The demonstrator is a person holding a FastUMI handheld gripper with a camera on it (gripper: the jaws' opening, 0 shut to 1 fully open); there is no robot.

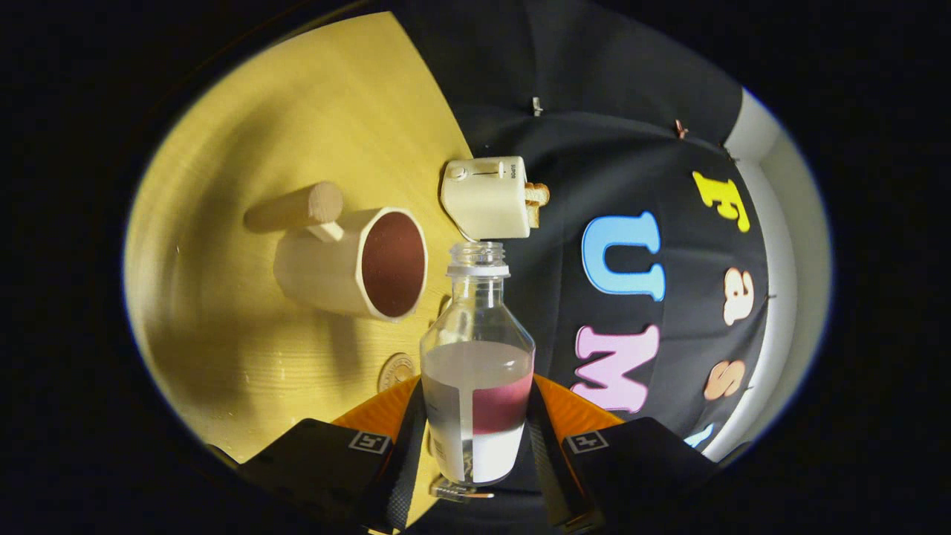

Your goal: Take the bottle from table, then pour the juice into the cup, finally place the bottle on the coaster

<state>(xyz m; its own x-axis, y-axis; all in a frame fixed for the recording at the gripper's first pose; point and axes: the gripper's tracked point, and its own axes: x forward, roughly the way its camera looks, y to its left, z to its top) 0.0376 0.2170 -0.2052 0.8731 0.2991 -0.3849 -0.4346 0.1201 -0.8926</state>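
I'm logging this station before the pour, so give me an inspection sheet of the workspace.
Surface: wooden table, seen rotated because the gripper is tilted.
Job's things: bottle, uncapped, part full; cup with dark inside, standing on the table; coaster beside the bottle.
Clutter: toaster with toast, wooden cylinder by the cup.
Grippers: gripper, jaws shut on the bottle.
Cables: nothing seen.
Surroundings: black cloth wall.

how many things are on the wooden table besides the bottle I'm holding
3: a cup with a wooden handle beyond the fingers, a toaster past the bottle's mouth, a coaster just ahead of the gripper. Others may be hidden.
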